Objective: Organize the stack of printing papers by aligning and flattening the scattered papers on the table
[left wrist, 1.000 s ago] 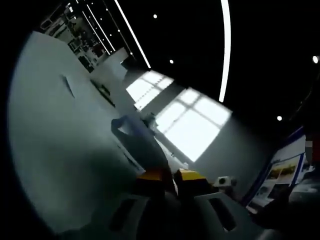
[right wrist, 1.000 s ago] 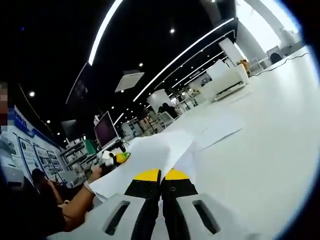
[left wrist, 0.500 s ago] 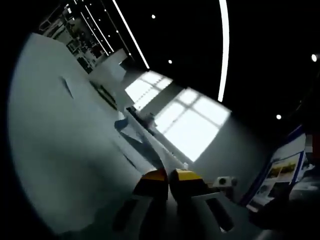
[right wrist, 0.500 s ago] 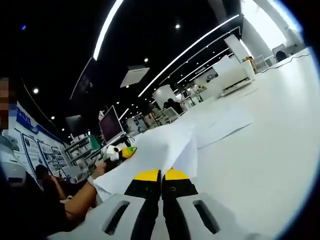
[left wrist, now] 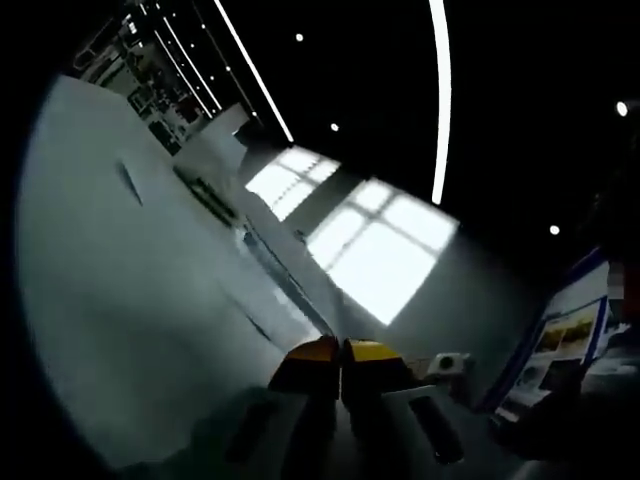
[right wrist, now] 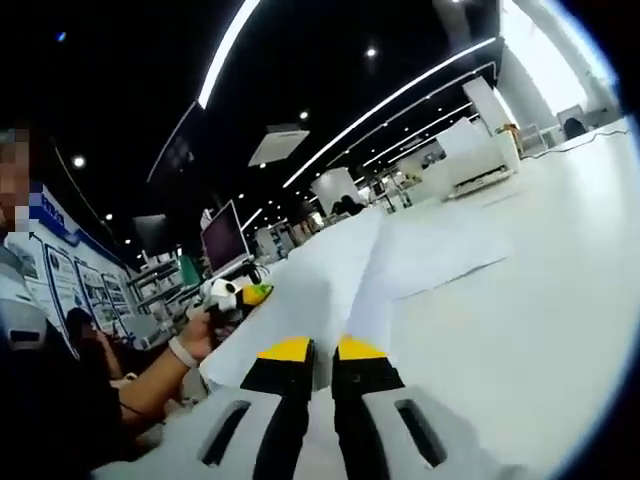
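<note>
A white sheet of printing paper (right wrist: 320,290) lies low over the white table (right wrist: 530,310), running from my right gripper (right wrist: 322,352) toward my left gripper (right wrist: 232,294). The right jaws stand a little apart with the sheet's edge between them. In the left gripper view my left gripper (left wrist: 338,355) is shut on the same paper (left wrist: 275,270), seen edge-on as a thin strip over the dim table (left wrist: 120,300). More loose sheets (right wrist: 440,245) lie flat farther along the table.
A hand (right wrist: 190,345) holds the left gripper at the table's left edge, with the person's dark sleeve (right wrist: 70,410) below it. A monitor (right wrist: 222,240) stands behind. Bright windows (left wrist: 380,250) and wall posters (left wrist: 560,340) lie beyond the table.
The lifted sheet has come down and flattened toward the table. The right jaws, pressed tight before, now show a wider gap. In the left gripper view the raised fold has dropped to a thin strip.
</note>
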A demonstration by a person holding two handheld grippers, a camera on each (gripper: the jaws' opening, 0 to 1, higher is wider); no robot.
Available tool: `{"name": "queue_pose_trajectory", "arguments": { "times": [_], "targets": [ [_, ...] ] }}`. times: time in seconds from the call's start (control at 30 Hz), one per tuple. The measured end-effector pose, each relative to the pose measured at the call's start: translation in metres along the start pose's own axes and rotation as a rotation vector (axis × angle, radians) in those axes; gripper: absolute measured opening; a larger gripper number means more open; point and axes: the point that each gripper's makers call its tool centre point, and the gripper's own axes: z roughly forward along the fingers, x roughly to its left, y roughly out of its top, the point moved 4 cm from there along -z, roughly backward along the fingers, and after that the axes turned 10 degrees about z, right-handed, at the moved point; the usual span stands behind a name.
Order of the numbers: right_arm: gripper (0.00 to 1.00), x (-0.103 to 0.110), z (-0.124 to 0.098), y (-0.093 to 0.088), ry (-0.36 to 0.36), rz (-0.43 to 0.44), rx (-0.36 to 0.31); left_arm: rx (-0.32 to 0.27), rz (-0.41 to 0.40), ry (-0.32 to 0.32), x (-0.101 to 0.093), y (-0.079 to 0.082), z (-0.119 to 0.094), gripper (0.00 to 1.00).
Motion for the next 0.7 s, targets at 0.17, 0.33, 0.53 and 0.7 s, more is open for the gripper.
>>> {"name": "queue_pose_trajectory", "arguments": {
  "times": [0.17, 0.33, 0.53, 0.7],
  "targets": [
    [0.11, -0.006, -0.008, 0.01, -0.015, -0.037, -0.024, -0.006, 0.008, 0.002, -0.001, 0.0, 0.0, 0.06],
    [0.16, -0.02, -0.023, 0.033, -0.059, -0.053, -0.069, -0.007, 0.017, 0.003, -0.003, 0.0, -0.001, 0.06],
    [0.18, -0.035, -0.029, 0.057, -0.104, -0.092, -0.085, -0.007, 0.026, 0.005, -0.002, 0.0, -0.001, 0.06],
    [0.22, -0.056, -0.021, 0.071, -0.15, -0.127, -0.066, -0.006, 0.03, 0.003, -0.002, 0.001, -0.001, 0.06]
  ]
}}
